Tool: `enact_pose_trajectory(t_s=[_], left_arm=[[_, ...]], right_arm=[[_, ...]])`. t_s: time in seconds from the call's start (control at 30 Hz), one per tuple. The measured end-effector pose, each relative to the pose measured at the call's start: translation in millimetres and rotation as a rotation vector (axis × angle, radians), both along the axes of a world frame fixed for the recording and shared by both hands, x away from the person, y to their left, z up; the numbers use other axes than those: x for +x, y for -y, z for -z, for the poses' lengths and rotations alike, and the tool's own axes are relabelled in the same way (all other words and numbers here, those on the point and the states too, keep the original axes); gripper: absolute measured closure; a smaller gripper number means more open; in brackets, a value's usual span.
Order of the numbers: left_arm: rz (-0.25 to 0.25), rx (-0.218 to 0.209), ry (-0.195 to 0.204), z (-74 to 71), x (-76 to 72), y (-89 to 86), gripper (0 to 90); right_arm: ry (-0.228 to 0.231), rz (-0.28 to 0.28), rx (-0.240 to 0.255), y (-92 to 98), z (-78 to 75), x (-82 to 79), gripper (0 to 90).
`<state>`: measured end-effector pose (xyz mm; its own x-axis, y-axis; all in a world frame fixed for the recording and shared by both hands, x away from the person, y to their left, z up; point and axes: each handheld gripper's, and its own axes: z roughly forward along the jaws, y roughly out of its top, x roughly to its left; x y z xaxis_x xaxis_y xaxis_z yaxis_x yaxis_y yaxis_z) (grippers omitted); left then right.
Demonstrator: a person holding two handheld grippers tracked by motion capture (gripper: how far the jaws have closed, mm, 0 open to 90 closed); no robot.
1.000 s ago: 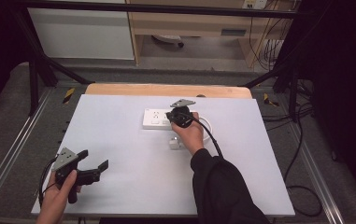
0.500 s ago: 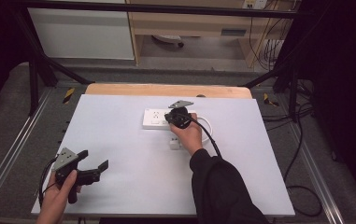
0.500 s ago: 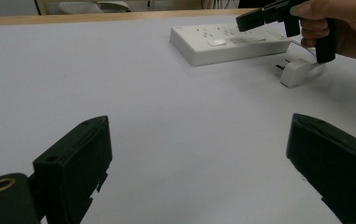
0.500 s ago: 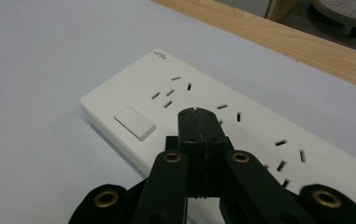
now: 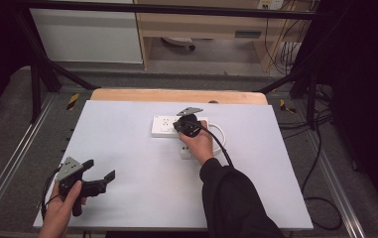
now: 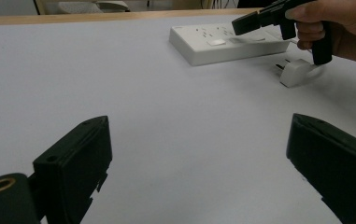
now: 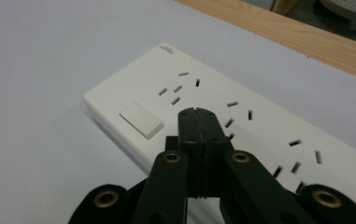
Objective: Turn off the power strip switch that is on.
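Two hand-held grippers seen, left hand-held gripper (image 5: 99, 179) spread wide near the counter's (image 5: 127, 129) near-left edge, right hand-held gripper (image 7: 202, 122) pressed together over the white power strip (image 5: 164, 126) at far centre, white plug (image 6: 297, 71) laid just beside it, broad bare surface between.

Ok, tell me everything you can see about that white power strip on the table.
The power strip is a long, flat white block that looks like plastic, lying flat on the pale table near its far wooden edge. Its top carries a rectangular rocker switch at one end, small printed lettering, and a row of slot sockets, all empty. A white cable loops from its other end. The right gripper, jaws shut, hangs just over the sockets; contact cannot be told.
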<state>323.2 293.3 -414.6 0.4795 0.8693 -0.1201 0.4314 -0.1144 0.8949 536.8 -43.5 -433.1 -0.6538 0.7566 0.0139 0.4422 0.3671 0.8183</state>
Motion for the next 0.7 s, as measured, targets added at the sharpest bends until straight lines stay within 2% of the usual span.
enact_pose_trajectory(t_s=[0.7], left_arm=[[0.001,0.000,0.001,-0.1,-0.1,-0.1,6.8]], right_arm=[[-0.012,-0.021,-0.016,-6.1,1.9,0.0,90.0]])
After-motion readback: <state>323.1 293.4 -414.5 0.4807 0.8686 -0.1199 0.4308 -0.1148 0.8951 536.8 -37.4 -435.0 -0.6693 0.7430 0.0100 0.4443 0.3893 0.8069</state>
